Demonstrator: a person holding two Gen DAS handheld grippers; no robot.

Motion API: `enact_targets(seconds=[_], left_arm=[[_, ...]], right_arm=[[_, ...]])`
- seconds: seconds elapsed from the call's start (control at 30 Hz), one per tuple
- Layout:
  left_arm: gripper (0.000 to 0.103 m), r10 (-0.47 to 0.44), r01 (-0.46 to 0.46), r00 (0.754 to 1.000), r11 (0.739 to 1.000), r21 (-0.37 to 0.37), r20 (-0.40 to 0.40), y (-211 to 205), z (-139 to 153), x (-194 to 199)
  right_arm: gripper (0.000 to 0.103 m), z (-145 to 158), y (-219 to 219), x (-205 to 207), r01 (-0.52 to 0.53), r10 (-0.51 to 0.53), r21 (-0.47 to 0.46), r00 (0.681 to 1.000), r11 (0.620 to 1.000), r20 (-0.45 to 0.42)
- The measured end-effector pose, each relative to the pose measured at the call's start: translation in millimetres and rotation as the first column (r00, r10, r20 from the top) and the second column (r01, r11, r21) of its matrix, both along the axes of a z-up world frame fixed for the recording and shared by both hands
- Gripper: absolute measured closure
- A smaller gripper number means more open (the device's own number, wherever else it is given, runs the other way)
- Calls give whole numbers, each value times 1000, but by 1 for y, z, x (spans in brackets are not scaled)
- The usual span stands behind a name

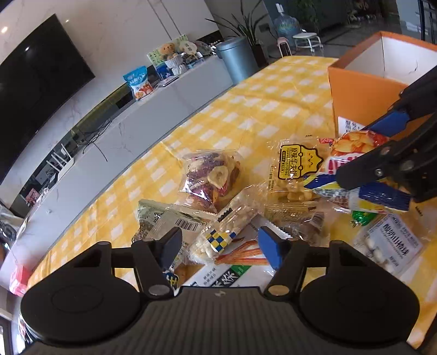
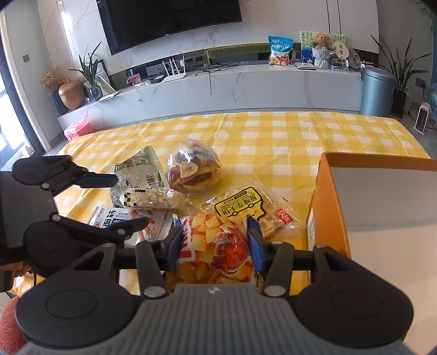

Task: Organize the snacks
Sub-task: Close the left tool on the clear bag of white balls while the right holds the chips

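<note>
Left wrist view sits low over the snack pile, tilted, facing across the yellow checked table (image 1: 273,90) toward the TV wall at frame left; orange box (image 1: 355,92) upper right. Right wrist view is level, close behind the chip bag (image 2: 215,245) at lower centre, facing the TV (image 2: 169,21) head-on, box (image 2: 325,196) at right edge. Shared: dried fruit bag (image 1: 213,174) (image 2: 191,166), yellow-label cracker pack (image 1: 295,163) (image 2: 240,204), box, cabinet. Each view catches the other gripper: right gripper (image 1: 368,153) right side, left gripper (image 2: 128,202) left side
</note>
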State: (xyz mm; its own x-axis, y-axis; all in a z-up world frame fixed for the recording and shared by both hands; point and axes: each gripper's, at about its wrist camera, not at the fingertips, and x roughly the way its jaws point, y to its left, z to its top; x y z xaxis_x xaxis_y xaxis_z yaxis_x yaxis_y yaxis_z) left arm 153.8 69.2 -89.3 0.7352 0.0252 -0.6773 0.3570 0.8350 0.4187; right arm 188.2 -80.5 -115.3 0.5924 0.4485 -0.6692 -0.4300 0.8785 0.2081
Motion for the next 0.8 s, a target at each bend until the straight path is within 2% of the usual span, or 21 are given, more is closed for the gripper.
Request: enact_targets(seconds=[0.2, 0.57, 0.73, 0.8], left_arm=[[43, -54, 56, 998, 996, 65, -41, -3, -10, 13], [61, -75, 79, 994, 996, 44, -80, -2, -13, 22], [64, -60, 63, 996, 997, 45, -68, -5, -13, 19], [69, -49, 51, 997, 998, 44, -59, -5, -12, 17]], right_arm=[[53, -5, -1, 7, 5, -5, -8, 1000, 1000, -21], [53, -12, 4, 11, 3, -3, -11, 999, 1000, -52], [53, -10, 4, 11, 1, -1, -14, 999, 1000, -48], [53, -9, 3, 10, 1, -1, -14, 999, 1000, -41]])
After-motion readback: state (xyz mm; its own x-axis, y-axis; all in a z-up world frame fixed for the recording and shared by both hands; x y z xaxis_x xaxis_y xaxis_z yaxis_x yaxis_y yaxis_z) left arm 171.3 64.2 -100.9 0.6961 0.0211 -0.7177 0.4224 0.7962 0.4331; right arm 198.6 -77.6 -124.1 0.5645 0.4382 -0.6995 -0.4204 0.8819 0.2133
